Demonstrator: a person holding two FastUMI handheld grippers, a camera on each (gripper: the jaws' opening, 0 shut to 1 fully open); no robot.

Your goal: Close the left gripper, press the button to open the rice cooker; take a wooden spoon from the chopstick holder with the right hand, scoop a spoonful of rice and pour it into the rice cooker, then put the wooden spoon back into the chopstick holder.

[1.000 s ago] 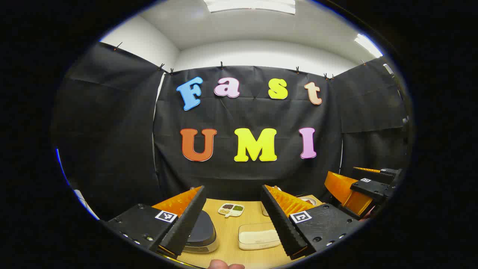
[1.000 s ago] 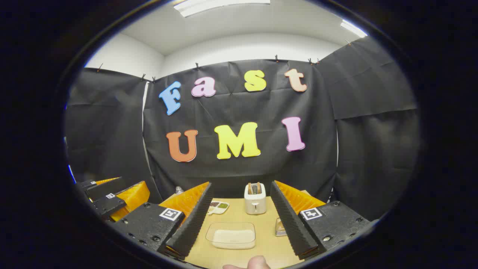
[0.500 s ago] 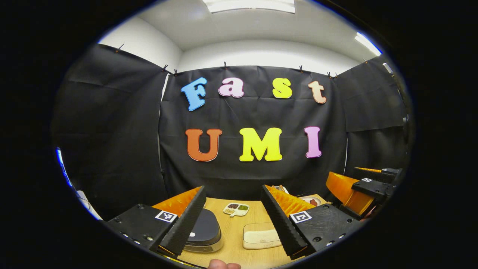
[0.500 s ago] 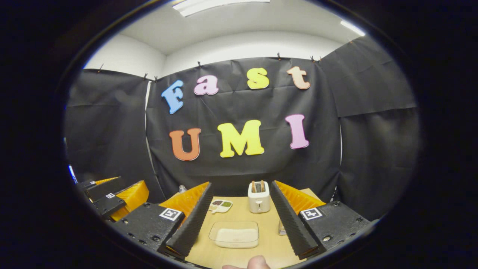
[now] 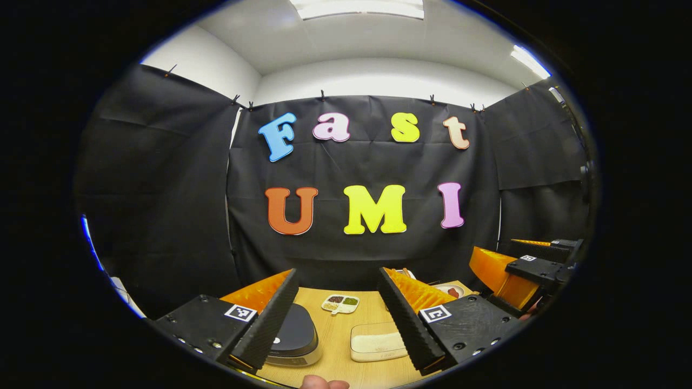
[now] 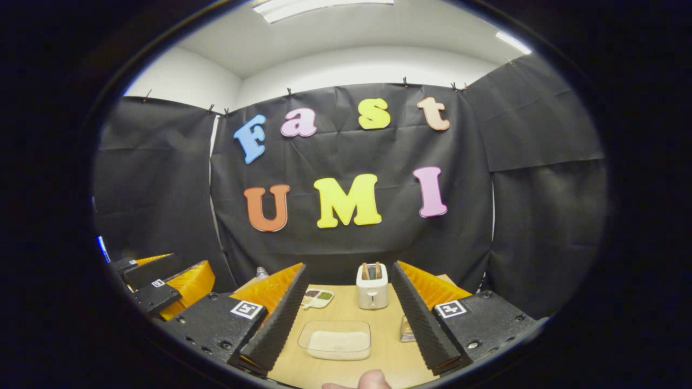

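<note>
In the left gripper view the rice cooker (image 5: 296, 336), dark-lidded with a silver rim and a white button, sits on the wooden table (image 5: 335, 329) behind my left finger, lid down. A clear tray of rice (image 5: 377, 346) lies beside it. My left gripper (image 5: 337, 272) is held above the table, open and empty. My right gripper (image 6: 349, 266) is likewise open and empty, with the rice tray (image 6: 336, 340) below between its fingers. A white box-shaped holder (image 6: 372, 286) with two brown pieces in its top stands beyond the tray. I cannot make out a wooden spoon.
A small divided dish of grains (image 5: 340, 303) sits at the table's back, also as the divided dish (image 6: 318, 297). A plate (image 5: 448, 292) lies far right. A small metallic object (image 6: 405, 329) hides behind my right finger. The other gripper (image 5: 519, 270) hovers at the right. A thumb (image 6: 373, 381) shows below.
Both views have shifted slightly as the hands drift. Both grippers stay open, and nothing on the table has moved.
</note>
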